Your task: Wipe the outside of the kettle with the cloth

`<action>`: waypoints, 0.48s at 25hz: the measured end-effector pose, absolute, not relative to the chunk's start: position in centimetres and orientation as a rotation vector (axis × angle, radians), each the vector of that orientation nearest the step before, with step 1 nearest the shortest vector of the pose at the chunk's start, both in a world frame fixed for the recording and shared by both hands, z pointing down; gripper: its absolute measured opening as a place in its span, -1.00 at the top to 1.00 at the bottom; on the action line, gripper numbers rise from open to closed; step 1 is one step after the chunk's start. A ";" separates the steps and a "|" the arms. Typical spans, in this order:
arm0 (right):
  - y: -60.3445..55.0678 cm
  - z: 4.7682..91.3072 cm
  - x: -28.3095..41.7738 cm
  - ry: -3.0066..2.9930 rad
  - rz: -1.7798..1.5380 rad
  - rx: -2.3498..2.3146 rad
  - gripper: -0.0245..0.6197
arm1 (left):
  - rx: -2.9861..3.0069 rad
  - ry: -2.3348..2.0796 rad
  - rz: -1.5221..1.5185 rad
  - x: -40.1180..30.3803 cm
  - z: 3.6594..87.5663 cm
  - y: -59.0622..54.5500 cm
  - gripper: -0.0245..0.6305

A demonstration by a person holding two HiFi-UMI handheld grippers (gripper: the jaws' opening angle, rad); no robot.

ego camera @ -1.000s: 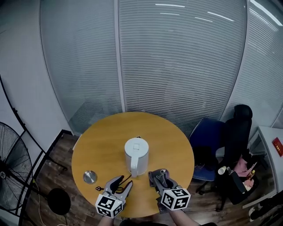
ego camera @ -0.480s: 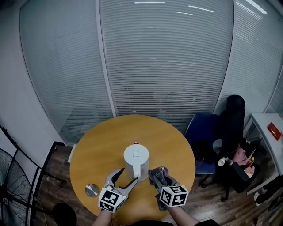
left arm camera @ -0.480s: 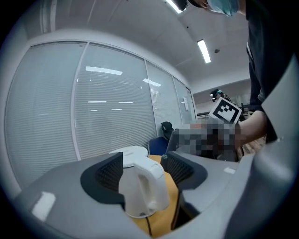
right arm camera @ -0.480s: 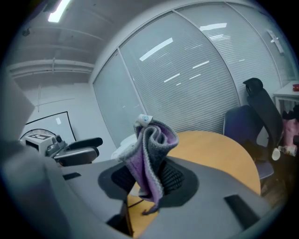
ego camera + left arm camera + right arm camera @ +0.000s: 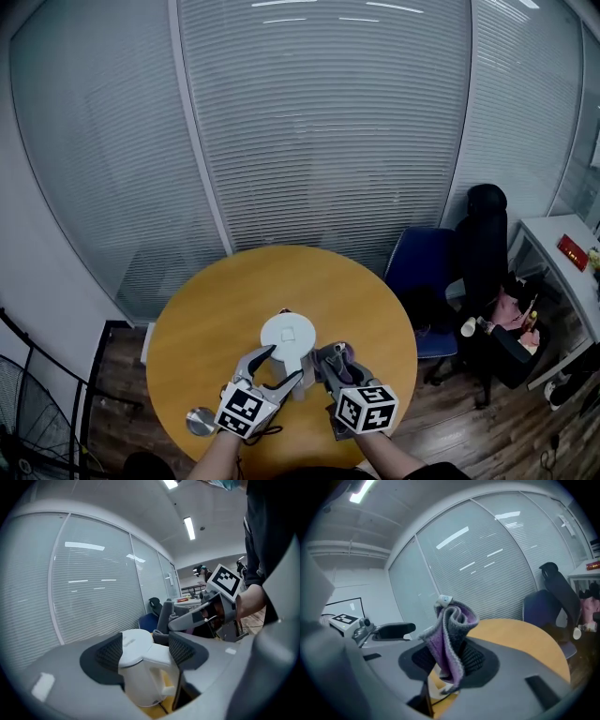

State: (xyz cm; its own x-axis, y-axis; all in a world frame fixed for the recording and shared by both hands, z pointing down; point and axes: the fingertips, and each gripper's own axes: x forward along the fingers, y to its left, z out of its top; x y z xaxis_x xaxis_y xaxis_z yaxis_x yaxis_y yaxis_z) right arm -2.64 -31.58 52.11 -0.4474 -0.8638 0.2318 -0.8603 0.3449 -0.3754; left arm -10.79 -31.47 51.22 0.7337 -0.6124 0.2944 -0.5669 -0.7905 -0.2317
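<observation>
A white electric kettle stands on the round wooden table, its handle towards me. My left gripper reaches in from the near left. Its jaws are opening, and in the left gripper view the kettle sits between the two pads, handle and lid edge in the gap, with no pad pressing on it. My right gripper is just right of the kettle, shut on a bunched grey and purple cloth that sticks up above its pads. That cloth shows behind the kettle.
A round metal disc lies on the table at the near left, and a black cord runs from the kettle's base. A blue chair and a black chair stand to the right of the table. Glass walls with blinds enclose the back.
My left gripper has moved up to the kettle, rolled, and opened wide around its handle. The right gripper with the cloth has closed in on the kettle's right side.
</observation>
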 end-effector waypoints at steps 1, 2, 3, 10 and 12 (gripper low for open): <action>-31.7 52.1 -2.9 2.562 -0.707 -1.650 0.57 | -2.815 0.941 -0.557 -10.7 51.4 -31.8 0.03; -31.8 52.1 -3.1 2.556 -0.703 -1.654 0.57 | -2.825 0.924 -0.568 -10.6 51.5 -32.1 0.03; -31.9 52.2 -3.3 2.553 -0.698 -1.660 0.57 | -2.835 0.907 -0.576 -10.5 51.7 -32.4 0.03; -32.5 55.8 -4.0 2.568 -0.738 -1.719 0.57 | -2.947 0.852 -0.535 -10.0 52.3 -33.0 0.03; -32.8 57.6 -3.9 2.577 -0.764 -1.760 0.57 | -2.984 0.843 -0.513 -9.9 52.3 -32.9 0.03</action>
